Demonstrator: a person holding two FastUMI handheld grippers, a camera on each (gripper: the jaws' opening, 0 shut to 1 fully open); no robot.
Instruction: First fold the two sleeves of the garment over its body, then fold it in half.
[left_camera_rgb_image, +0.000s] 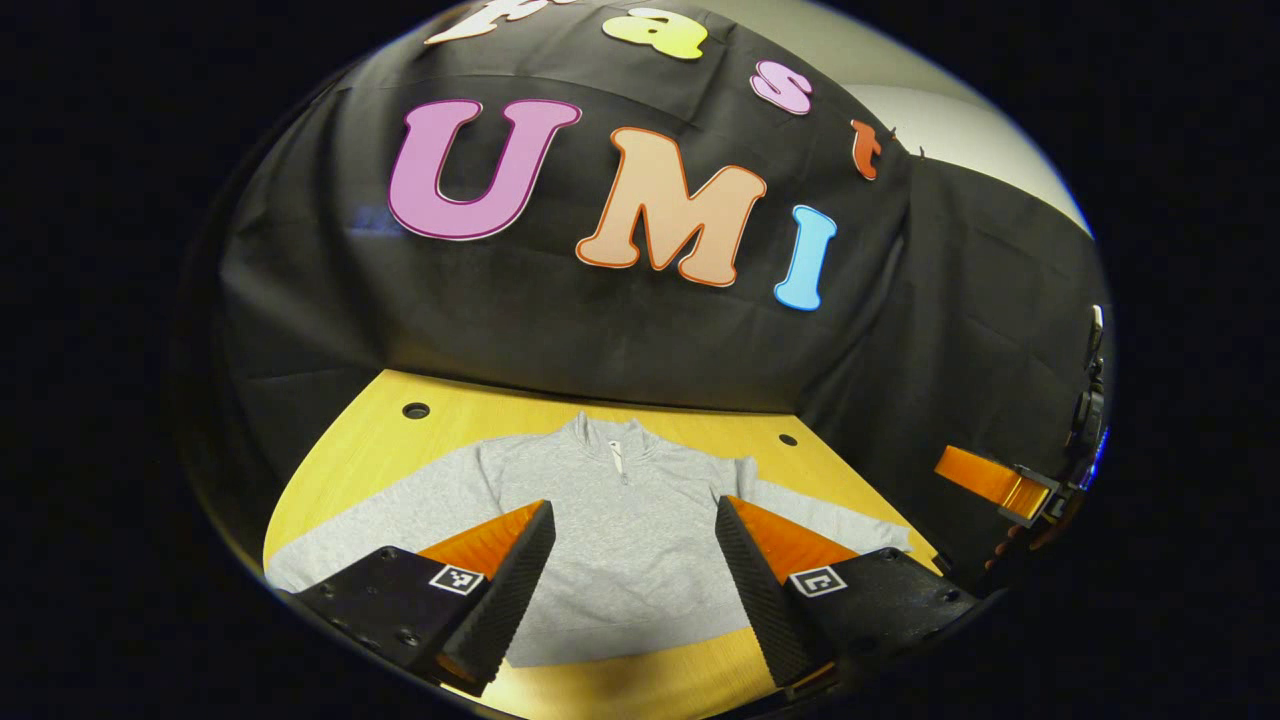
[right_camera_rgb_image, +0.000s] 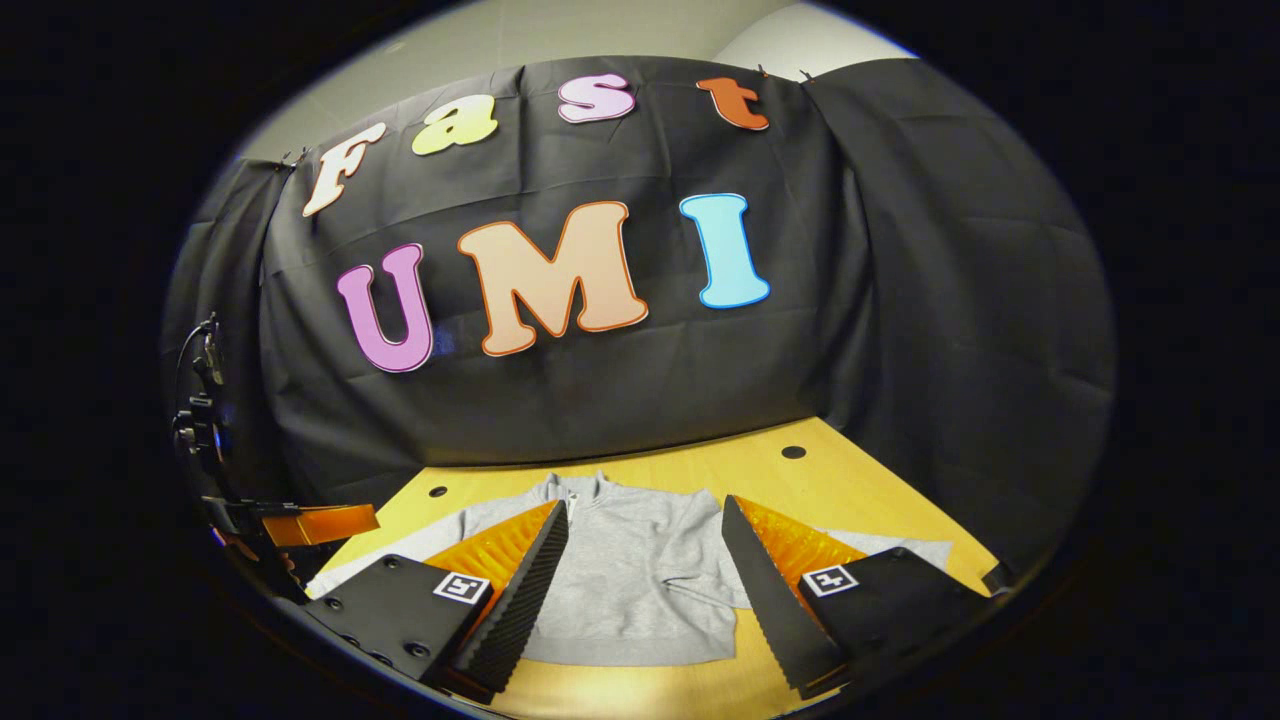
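Two grippers are hovering above a wooden table (left_camera_rgb_image: 700, 690), each with its fingers spread wide and nothing between them. Seen from the left gripper view, the left gripper (left_camera_rgb_image: 635, 590) is framing the body of a grey sweatshirt (left_camera_rgb_image: 630, 520) that is lying flat and face up on the tabletop, collar pointing toward the black cloth wall (left_camera_rgb_image: 560, 330) and short zip at the neck. Both sleeves are lying stretched out to the sides, unfolded, one reaching toward each edge of the table. The hem is lying nearest the camera. At the far right edge of this view, the right gripper (left_camera_rgb_image: 1000, 485) is showing partly, held off to the side of the table.

Seen from the right gripper view, the right gripper (right_camera_rgb_image: 645, 600) is likewise poised over the sweatshirt (right_camera_rgb_image: 630, 570), its fingers apart and clear of the fabric. A slight crease is showing near the garment's lower right. At the left edge, the left gripper (right_camera_rgb_image: 320, 523) is showing partly beside the table (right_camera_rgb_image: 840, 490). Round holes are showing in the tabletop near the wall.
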